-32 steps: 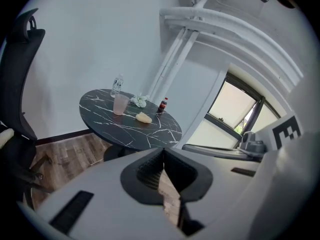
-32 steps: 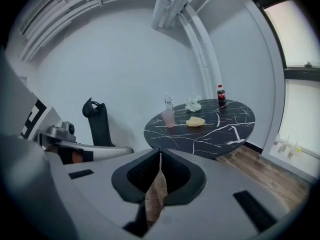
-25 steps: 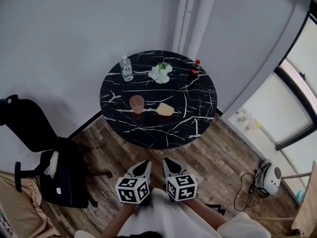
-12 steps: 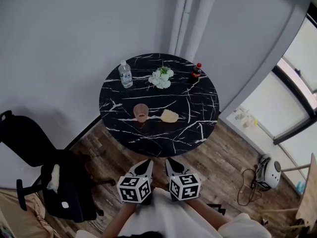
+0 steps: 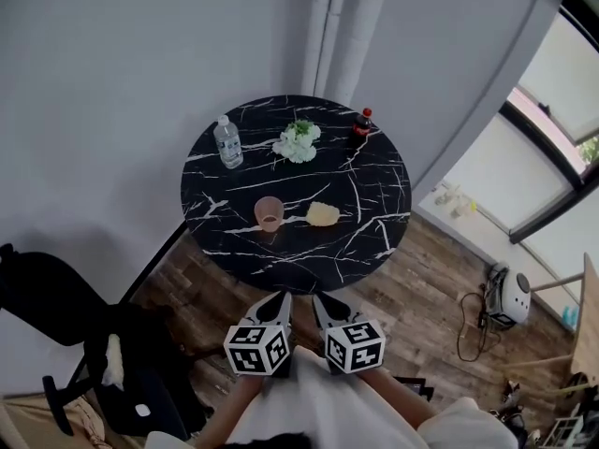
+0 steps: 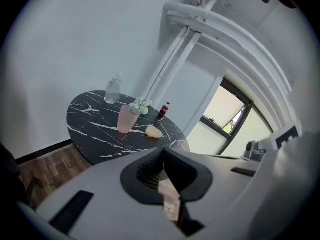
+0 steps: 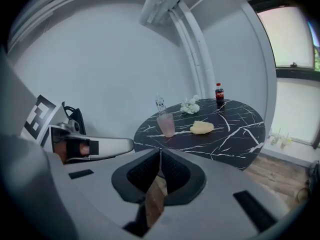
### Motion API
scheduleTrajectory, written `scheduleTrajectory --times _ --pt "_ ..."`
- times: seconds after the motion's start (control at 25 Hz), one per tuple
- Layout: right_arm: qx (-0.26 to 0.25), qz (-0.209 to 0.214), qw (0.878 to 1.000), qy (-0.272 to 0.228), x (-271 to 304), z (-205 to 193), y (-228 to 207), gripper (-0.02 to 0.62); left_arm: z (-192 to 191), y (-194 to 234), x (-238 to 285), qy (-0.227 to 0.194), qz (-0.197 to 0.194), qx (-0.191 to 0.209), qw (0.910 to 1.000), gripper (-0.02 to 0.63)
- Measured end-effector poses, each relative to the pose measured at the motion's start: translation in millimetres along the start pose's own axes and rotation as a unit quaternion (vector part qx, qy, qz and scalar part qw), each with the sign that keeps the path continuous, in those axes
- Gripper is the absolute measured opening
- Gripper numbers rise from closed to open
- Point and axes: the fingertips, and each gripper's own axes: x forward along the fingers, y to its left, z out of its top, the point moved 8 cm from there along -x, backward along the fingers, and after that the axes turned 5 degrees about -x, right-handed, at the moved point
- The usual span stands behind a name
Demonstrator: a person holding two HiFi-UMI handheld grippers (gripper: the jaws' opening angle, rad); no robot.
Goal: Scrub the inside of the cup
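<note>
Though clenched empty, fingers of left gripper [image 5: 278,298] and right gripper [image 5: 319,300] at 6 o'clock, wood floor [image 5: 426,283] short of tabletop [image 5: 379,215] rim, cup [image 5: 269,214] inboard.

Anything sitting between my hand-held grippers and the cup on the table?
Nothing visible. Only floor and the table edge separate the left hand-held gripper and right hand-held gripper from the cup. The sponge lies to its right; water bottle, flowers and cola bottle stand behind.

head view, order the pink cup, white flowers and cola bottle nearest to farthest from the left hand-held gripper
1. Pink cup, near side of the table, straight ahead of the left hand-held gripper.
2. White flowers, far side, middle.
3. Cola bottle, far edge, to the right.
</note>
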Motion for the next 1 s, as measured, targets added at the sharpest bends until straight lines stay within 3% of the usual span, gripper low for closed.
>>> scheduleTrajectory --times 0.48,1.0 --pt "0.037 -0.03 0.999 -0.022 -5.6 4.7 -3.9 0.035 13.7 6.2 6.5 -0.001 -0.033 -0.005 0.9994 0.011" --pt "0.025 -0.008 1.0 -0.013 30.9 35.7 -32.4 0.035 44.3 17.7 33.3 -0.031 0.013 -0.01 0.9994 0.009"
